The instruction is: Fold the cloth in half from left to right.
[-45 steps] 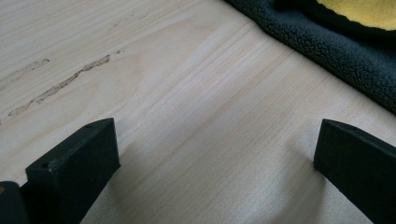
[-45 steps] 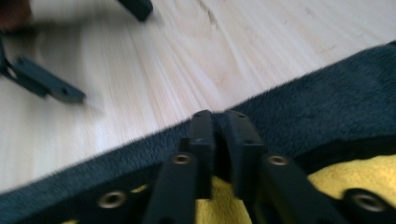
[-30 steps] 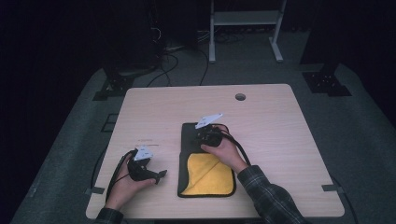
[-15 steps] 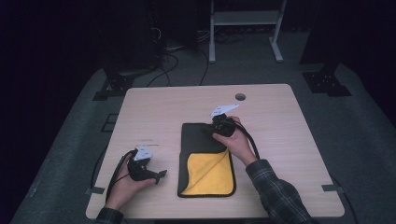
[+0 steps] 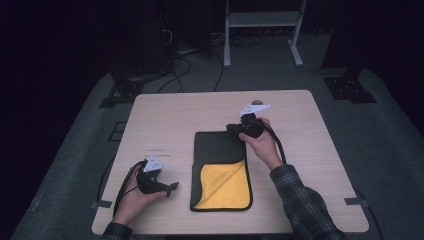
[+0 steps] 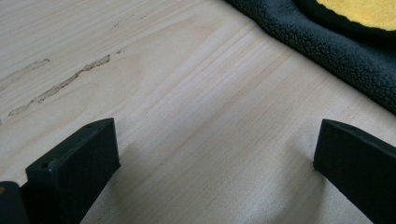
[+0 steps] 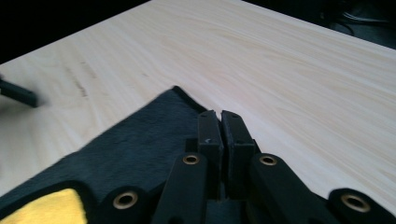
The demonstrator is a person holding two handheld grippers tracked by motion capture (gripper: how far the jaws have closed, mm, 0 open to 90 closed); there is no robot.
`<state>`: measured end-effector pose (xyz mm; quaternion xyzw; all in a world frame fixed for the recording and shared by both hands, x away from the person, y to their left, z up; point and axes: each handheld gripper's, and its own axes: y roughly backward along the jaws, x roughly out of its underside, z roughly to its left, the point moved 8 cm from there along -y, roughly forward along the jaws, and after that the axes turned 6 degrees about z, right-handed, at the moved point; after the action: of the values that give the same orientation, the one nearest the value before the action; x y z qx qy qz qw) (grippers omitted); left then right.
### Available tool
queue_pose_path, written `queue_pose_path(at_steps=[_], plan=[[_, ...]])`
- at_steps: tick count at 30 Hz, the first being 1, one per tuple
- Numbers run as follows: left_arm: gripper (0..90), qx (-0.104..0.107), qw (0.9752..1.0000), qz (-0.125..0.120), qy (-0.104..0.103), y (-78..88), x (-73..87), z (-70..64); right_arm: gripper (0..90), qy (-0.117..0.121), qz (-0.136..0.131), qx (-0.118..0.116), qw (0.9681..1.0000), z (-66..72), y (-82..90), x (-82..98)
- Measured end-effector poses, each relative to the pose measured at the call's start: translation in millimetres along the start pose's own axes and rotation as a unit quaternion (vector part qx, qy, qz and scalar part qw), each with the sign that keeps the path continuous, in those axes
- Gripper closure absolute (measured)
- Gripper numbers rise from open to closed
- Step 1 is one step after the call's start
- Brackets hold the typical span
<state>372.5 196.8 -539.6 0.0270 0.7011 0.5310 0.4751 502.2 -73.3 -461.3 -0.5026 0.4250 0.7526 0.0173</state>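
A black cloth [image 5: 216, 150] lies flat on the wooden table [image 5: 175, 120], with its yellow side [image 5: 225, 187] showing over the near half. My right gripper [image 5: 231, 128] hovers at the cloth's far right corner, jaws shut, and I see no cloth pinched between them. In the right gripper view the shut jaws [image 7: 219, 115] point over the black cloth [image 7: 135, 144] toward bare wood. My left gripper [image 5: 172, 187] rests on the table to the left of the cloth. Its jaws stand open [image 6: 215, 158] over bare wood, with the cloth's edge [image 6: 336, 51] just beyond.
A round cable hole [image 5: 256, 102] sits near the table's far edge, close to the right gripper. Behind the table, on the dark floor, are cables [image 5: 185, 65] and a white stand [image 5: 260, 30]. Bare wood stretches left and right of the cloth.
My right hand has moved away from the person and to the right, from over the cloth's black part to its far right corner. The cloth and the left gripper have stayed put.
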Motion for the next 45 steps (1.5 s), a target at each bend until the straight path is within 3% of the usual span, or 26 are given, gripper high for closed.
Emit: queue_pose_path(at_steps=[11,18,21,25,28,33,39,45], plan=[[0.0,0.000,1.0000,0.000,0.000,0.0,0.0,0.0,86.5,-0.052,0.006,0.045,0.9976,-49.8,-7.6,18.0],[0.0,0.000,1.0000,0.000,0.000,0.0,0.0,0.0,85.4,-0.059,0.014,0.071,0.9957,-69.8,-12.6,16.7],[0.0,0.000,1.0000,0.000,0.000,0.0,0.0,0.0,81.3,-0.058,0.018,0.092,0.9939,-78.2,-11.2,17.0],[0.0,0.000,1.0000,0.000,0.000,0.0,0.0,0.0,70.8,-0.063,0.002,0.107,0.9922,-85.2,-2.0,14.9],[0.0,0.000,1.0000,0.000,0.000,0.0,0.0,0.0,67.4,-0.063,-0.006,0.104,0.9925,-84.3,6.3,14.4],[0.0,0.000,1.0000,0.000,0.000,0.0,0.0,0.0,65.1,-0.056,-0.010,0.071,0.9959,-71.3,16.3,19.5],[0.0,0.000,1.0000,0.000,0.000,0.0,0.0,0.0,62.7,-0.027,-0.005,0.034,0.9990,-47.1,22.5,26.8],[0.0,0.000,1.0000,0.000,0.000,0.0,0.0,0.0,62.4,0.006,0.001,-0.004,1.0000,-16.3,22.2,31.5]])
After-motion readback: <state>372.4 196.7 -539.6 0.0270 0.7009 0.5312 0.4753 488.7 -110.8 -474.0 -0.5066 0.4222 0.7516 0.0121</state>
